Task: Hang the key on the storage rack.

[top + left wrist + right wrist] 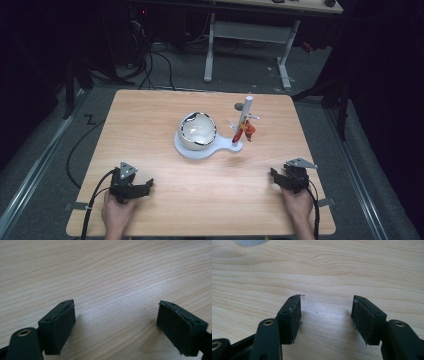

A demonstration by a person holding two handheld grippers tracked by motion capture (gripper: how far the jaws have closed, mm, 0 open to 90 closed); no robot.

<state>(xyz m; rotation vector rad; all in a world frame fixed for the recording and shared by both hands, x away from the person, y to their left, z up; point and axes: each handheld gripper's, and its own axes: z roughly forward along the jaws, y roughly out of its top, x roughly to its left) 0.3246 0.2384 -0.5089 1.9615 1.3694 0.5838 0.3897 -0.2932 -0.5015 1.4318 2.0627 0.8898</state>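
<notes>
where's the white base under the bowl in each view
High view: the white base lies mid-table under the bowl, its tab reaching right to the post.
Right gripper view: a pale grey curved edge at the top left is probably that base.
Left gripper view: I cannot find it here.
Shared landmark: the wooden tabletop.

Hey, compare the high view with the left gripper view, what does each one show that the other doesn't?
High view alone: the glossy white round bowl on a flat white base, a grey upright post with a small red item hanging from it, both hands, and the right claw. Left gripper view alone: the left claw close up, its dark pads spread wide with nothing between. Both: the light wooden table.
</notes>
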